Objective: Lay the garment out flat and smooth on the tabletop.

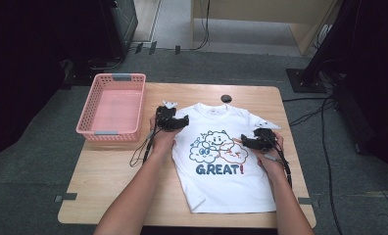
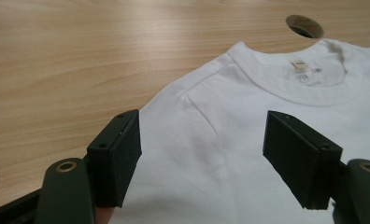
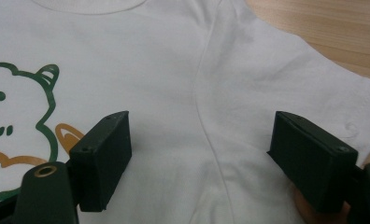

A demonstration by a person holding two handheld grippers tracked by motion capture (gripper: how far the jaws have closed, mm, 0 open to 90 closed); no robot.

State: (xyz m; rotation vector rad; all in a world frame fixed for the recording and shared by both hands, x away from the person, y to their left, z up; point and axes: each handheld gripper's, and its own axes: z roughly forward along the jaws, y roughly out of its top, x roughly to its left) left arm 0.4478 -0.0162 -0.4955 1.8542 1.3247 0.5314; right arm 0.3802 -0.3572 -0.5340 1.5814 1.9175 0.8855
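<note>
A white T-shirt (image 1: 221,166) with cartoon clouds and the word GREAT lies flat, print up, on the wooden table (image 1: 113,166). My left gripper (image 1: 178,121) hovers over the shirt's left shoulder, jaws wide apart with nothing between them. From the left gripper view I see the shoulder seam (image 2: 197,105) and neckband (image 2: 286,88) beyond the left gripper (image 2: 202,154). My right gripper (image 1: 248,143) sits over the right sleeve seam. The right gripper (image 3: 199,158) stands open above the white T-shirt (image 3: 248,84), its pads clear of the cloth.
A pink plastic basket (image 1: 91,115) stands at the table's back left, beside the left hand. A round cable hole (image 1: 226,98) lies just behind the collar; the cable hole (image 2: 304,25) also appears in the left gripper view. Cables trail off both grippers.
</note>
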